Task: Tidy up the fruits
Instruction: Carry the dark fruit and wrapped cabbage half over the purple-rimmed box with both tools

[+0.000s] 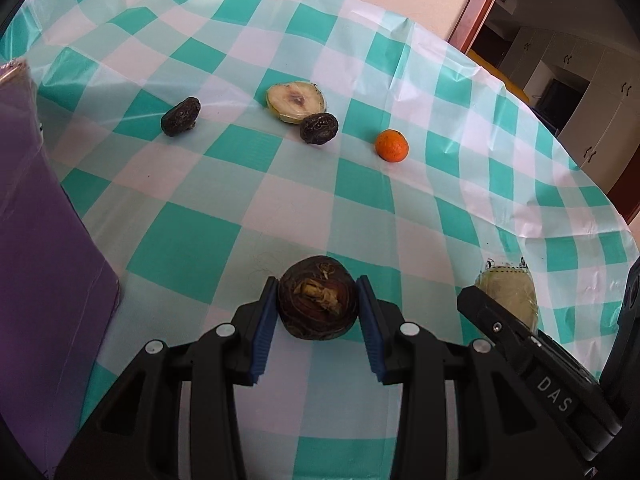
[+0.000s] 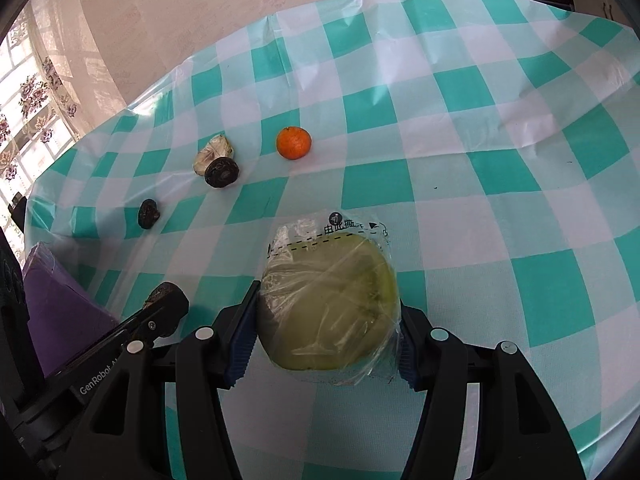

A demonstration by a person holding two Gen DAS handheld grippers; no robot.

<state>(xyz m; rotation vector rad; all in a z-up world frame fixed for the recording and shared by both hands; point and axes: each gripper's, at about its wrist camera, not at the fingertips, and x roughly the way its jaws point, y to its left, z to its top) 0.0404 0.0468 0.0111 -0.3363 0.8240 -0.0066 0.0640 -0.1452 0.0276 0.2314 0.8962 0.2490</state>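
The left tool (image 1: 318, 306) pinches a dark round fruit (image 1: 318, 300) on the bench (image 1: 224, 240). The right tool (image 2: 328, 312) grips a wrapped green fruit (image 2: 330, 300), its label unreadable. Beyond the dark fruit lies an orange (image 1: 392, 145); a purple box (image 1: 44, 240) is cut off.

The left hand-held gripper (image 1: 318, 304) is reaching forward low over the counter (image 1: 280, 200), its blue-padded fingers (image 1: 266, 332) pressing against both sides of a dark round fruit (image 1: 318, 298). The right hand-held gripper (image 2: 328, 312) is sitting just beside it, level with it, its fingers (image 2: 240, 340) spreading wider and clamping a plastic-wrapped green fruit (image 2: 330, 304) between the pads.
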